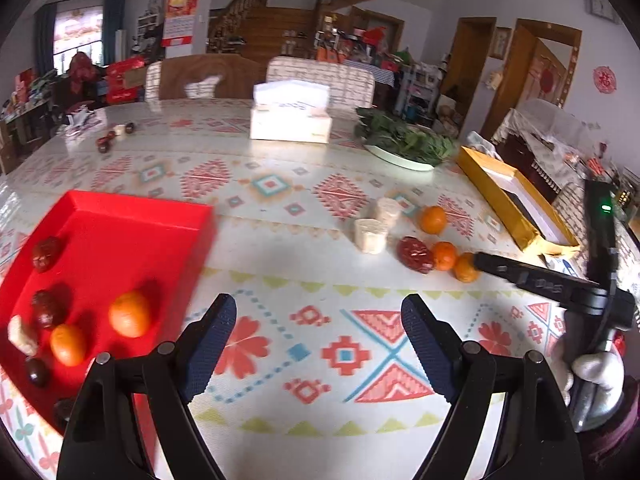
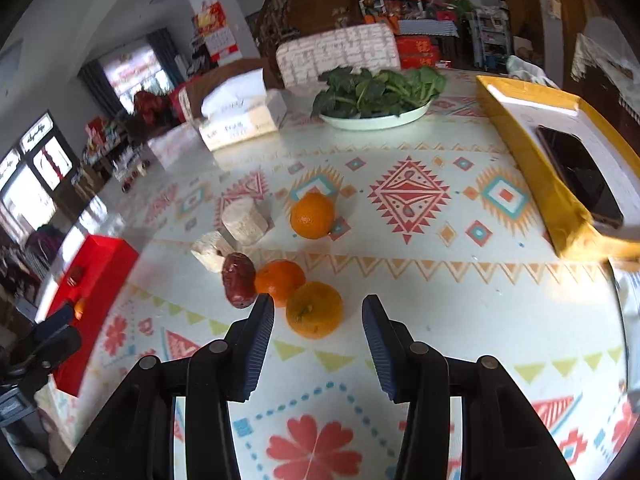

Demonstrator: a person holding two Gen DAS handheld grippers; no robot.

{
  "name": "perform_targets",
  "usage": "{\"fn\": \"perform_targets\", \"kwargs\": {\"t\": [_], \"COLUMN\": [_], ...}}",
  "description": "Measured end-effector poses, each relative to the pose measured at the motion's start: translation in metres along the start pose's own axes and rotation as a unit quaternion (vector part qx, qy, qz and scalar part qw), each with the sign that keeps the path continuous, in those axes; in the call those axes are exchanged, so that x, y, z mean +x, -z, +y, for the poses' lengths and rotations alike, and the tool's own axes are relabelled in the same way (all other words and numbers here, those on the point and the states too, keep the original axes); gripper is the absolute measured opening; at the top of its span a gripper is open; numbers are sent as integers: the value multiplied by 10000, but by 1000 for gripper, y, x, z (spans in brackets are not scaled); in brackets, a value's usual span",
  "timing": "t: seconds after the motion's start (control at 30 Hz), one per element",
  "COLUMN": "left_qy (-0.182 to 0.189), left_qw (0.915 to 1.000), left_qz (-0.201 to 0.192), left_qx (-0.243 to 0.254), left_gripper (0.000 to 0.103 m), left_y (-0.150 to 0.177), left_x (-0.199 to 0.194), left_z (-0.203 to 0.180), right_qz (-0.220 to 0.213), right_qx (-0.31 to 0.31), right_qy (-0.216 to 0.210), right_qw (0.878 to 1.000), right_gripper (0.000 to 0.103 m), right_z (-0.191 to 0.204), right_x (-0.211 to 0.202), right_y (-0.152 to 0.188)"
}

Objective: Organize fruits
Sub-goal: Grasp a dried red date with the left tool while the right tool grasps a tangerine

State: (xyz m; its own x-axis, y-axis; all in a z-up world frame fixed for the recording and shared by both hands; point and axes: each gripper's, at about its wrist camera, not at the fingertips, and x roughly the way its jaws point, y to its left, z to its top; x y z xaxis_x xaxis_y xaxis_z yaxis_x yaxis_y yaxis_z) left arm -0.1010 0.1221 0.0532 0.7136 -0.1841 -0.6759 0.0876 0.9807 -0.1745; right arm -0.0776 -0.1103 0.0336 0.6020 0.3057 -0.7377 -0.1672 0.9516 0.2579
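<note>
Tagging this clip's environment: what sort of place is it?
Most likely a lived-in home's dining or living area. Cues: a table under a patterned geometric tablecloth with a white tissue box and a white plate of leafy greens, plus a wooden staircase and wooden door frames behind.

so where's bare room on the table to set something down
Free: the cloth between the red tray and the loose oranges, and the stretch before the tissue box. Crowded: the cluster around the red date, and the tray's near corner.
</note>
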Motion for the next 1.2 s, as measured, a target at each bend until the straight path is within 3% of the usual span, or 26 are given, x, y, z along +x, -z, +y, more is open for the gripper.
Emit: {"fn": "perform_targets", "kwargs": {"t": [0.23,0.3,0.47,0.63,0.7,0.83,1.03,1.2], "left_qy": [416,525,736,828,802,726,909,1023], "left_qw": [9990,9983,9964,9942,9933,9917,9883,9869], "left_qz": [172,247,431,600,661,812,907,1014], "left_qx": [70,41,32,341,507,683,824,731], "left_gripper": [84,84,83,54,48,48,50,50], "left_y": [-13,-18,-27,-29,-30,-34,-40,-36], "left_x": [27,41,66,89,99,119,125,126], "left_z": [-22,-30,-47,-75,-85,-96,-103,-87], "right_qz": [151,161,83,-84,-135,-158,-188,-164], "right_qx": [-211,-226,-200,104,212,375,446,581], "right_qy": [-38,-99,-140,-107,-134,-198,-271,-290], "right_qw": [9997,9996,9997,9999,9996,9990,9985,9978], "right_gripper": [49,37,36,36,36,36,36,36], "right_z": [2,2,-1,-18,-22,-29,-31,-37], "right_x": [22,22,15,3,0,-3,-6,-7], "right_y": [0,1,3,2,2,1,0,1]}}
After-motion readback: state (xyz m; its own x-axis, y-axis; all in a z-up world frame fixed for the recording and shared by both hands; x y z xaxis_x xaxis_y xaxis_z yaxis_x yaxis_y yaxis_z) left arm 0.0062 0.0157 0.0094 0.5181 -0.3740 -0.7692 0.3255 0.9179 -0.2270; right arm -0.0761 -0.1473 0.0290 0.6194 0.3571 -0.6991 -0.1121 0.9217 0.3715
